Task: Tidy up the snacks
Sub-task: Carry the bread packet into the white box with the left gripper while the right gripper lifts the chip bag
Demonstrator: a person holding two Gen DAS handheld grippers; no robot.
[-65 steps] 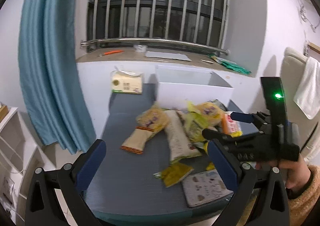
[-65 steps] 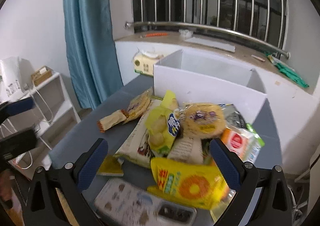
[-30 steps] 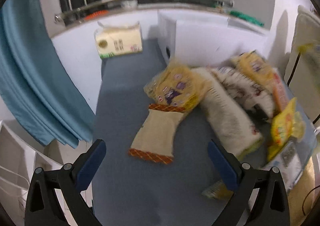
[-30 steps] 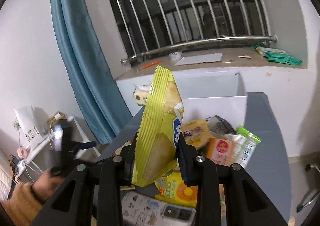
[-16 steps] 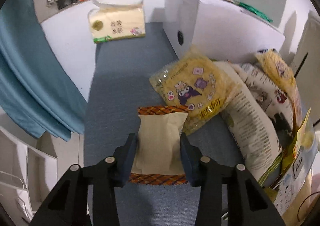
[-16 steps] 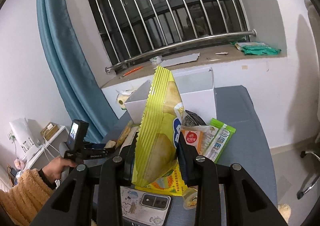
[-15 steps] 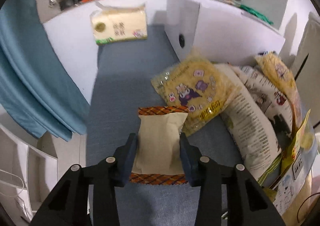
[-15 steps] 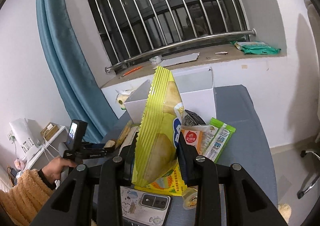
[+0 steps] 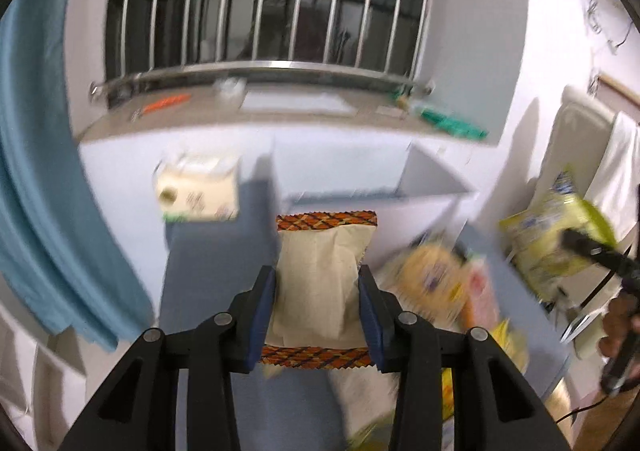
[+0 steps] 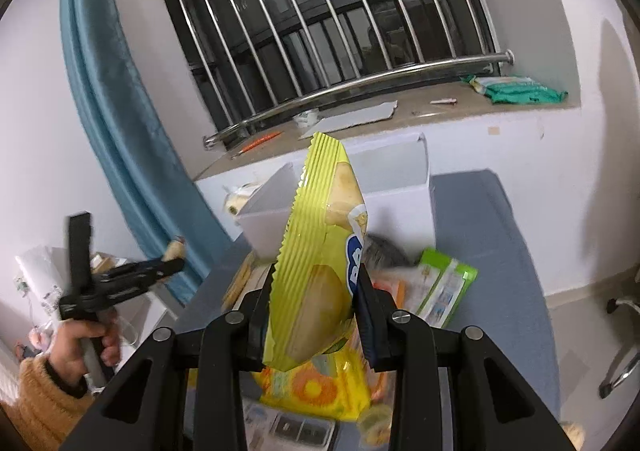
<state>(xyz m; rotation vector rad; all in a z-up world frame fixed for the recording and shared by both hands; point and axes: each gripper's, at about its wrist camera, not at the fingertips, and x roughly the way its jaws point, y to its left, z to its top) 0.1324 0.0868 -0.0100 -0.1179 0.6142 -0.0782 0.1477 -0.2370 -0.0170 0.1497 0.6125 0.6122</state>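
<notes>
Two claws clenched, left claw (image 9: 318, 301) gripping matte cream pouch (image 9: 320, 279), right claw (image 10: 316, 305) gripping glossy ridged chip bag (image 10: 320, 251)

A domestic room, probably a bedroom. Ahead of the grippers, a barred window (image 10: 320, 23) above a cluttered sill (image 10: 400, 111); a blue curtain (image 10: 108, 99) to the left; a tissue pack (image 9: 196, 187) and a white bin (image 10: 396, 175) on a grey-blue table (image 10: 480, 235).
</notes>
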